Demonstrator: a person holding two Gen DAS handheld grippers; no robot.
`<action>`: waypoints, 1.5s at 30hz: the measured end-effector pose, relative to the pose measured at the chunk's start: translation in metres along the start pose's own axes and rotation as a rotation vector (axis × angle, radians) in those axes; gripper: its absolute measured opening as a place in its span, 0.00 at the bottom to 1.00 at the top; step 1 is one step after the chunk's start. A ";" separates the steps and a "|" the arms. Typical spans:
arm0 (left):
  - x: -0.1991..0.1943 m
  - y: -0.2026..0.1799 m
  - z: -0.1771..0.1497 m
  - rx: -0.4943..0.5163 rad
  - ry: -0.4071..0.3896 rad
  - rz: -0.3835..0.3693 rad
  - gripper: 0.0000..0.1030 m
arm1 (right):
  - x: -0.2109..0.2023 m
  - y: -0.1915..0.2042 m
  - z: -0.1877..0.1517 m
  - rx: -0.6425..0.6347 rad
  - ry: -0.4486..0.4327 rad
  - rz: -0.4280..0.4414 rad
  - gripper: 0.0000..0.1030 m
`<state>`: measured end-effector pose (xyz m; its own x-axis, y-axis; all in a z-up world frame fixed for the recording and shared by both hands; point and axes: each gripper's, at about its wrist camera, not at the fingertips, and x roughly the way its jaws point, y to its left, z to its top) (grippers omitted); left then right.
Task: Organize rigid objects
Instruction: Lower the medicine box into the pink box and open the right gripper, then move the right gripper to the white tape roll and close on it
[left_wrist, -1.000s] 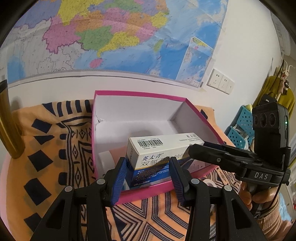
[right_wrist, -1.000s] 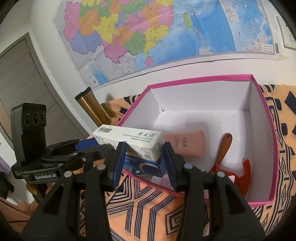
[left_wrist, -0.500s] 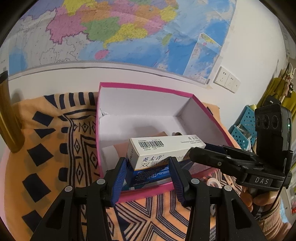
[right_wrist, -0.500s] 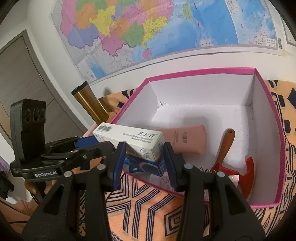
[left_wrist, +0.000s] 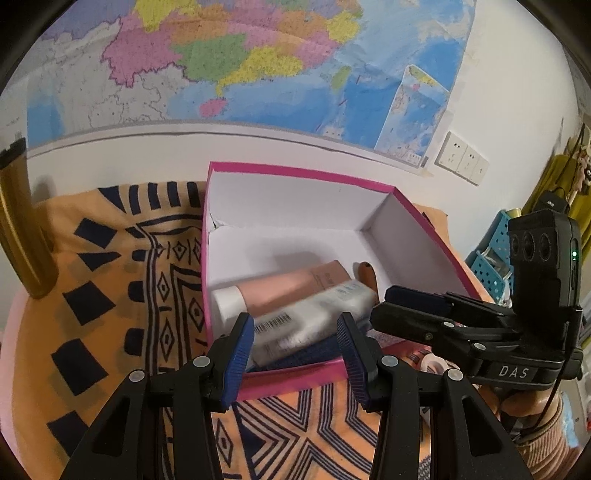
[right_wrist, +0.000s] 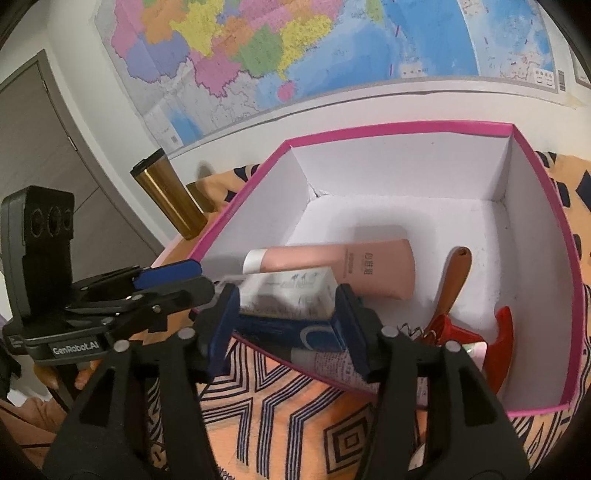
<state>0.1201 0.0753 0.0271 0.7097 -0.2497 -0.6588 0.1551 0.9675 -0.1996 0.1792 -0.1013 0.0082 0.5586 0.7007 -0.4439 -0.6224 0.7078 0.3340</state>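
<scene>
Beneath a wall map (right_wrist: 332, 48), the medicine carton (right_wrist: 291, 291) dropped blurred into the pink box (right_wrist: 535, 192); the right gripper (right_wrist: 284, 328) had just been opening, jaws clear; the left gripper (left_wrist: 295, 347) stood open, empty; landing askew on the tube (right_wrist: 351, 269), it might wedge crooked.

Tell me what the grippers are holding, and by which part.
Nothing, apparently: the right gripper has just been opening, leaving the blurred medicine box loose between its jaws. The left gripper is empty.

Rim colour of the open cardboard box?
Magenta pink on the box, white inside; clearest in the right wrist view.
</scene>
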 end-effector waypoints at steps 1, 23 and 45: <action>-0.002 -0.001 -0.001 0.002 -0.006 0.001 0.45 | -0.002 0.000 -0.001 0.000 -0.004 -0.001 0.54; 0.005 -0.072 -0.053 0.189 0.054 -0.229 0.49 | -0.079 -0.084 -0.104 0.167 0.024 -0.241 0.45; 0.034 -0.084 -0.071 0.173 0.182 -0.288 0.49 | -0.056 -0.081 -0.118 0.053 0.084 -0.396 0.16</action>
<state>0.0823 -0.0177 -0.0305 0.4885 -0.5006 -0.7146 0.4552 0.8450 -0.2808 0.1338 -0.2085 -0.0924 0.7013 0.3644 -0.6127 -0.3378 0.9267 0.1646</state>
